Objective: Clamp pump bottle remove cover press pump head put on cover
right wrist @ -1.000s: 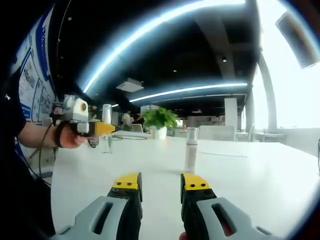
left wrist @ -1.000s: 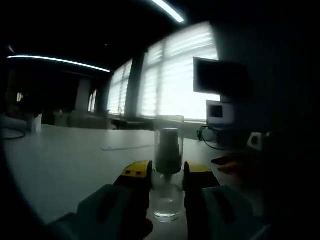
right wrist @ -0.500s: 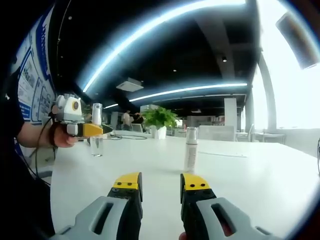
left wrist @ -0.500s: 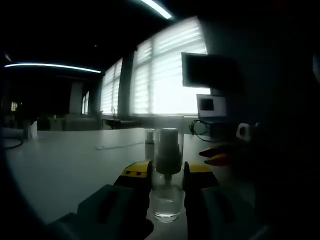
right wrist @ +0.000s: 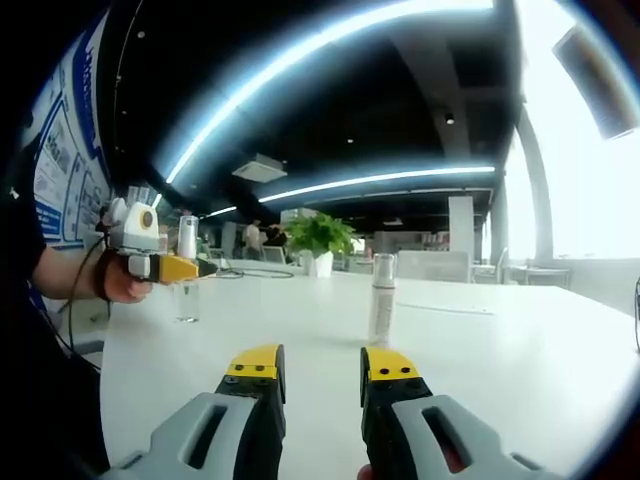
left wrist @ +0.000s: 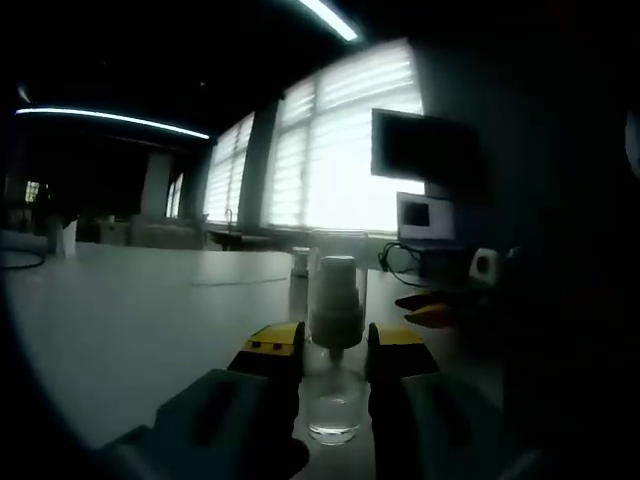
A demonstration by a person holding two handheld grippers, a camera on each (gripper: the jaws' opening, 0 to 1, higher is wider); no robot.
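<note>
A clear pump bottle [left wrist: 333, 400] with a white pump head under a clear cover [left wrist: 338, 262] stands upright between my left gripper's [left wrist: 335, 345] yellow-tipped jaws, which are shut on its body. In the right gripper view a hand holds that left gripper [right wrist: 178, 268] at the far left, and the pump bottle [right wrist: 186, 296] reaches down to the white table [right wrist: 500, 380]. My right gripper [right wrist: 320, 372] stands open low over the table with nothing between its jaws. Straight ahead of it stands a second slim bottle [right wrist: 382, 298], which is small in the left gripper view as the second bottle [left wrist: 299, 275].
A potted plant [right wrist: 318, 245] stands at the table's far end. A dark monitor [left wrist: 420, 150] and a small lit screen [left wrist: 425, 220] stand by the windows. The right gripper's tips [left wrist: 430, 312] show to the right of the clamped bottle. The person's arm [right wrist: 70, 272] is at the left.
In the right gripper view the left gripper has moved left and down with the pump bottle, from above the table to table level. The right gripper has stayed still.
</note>
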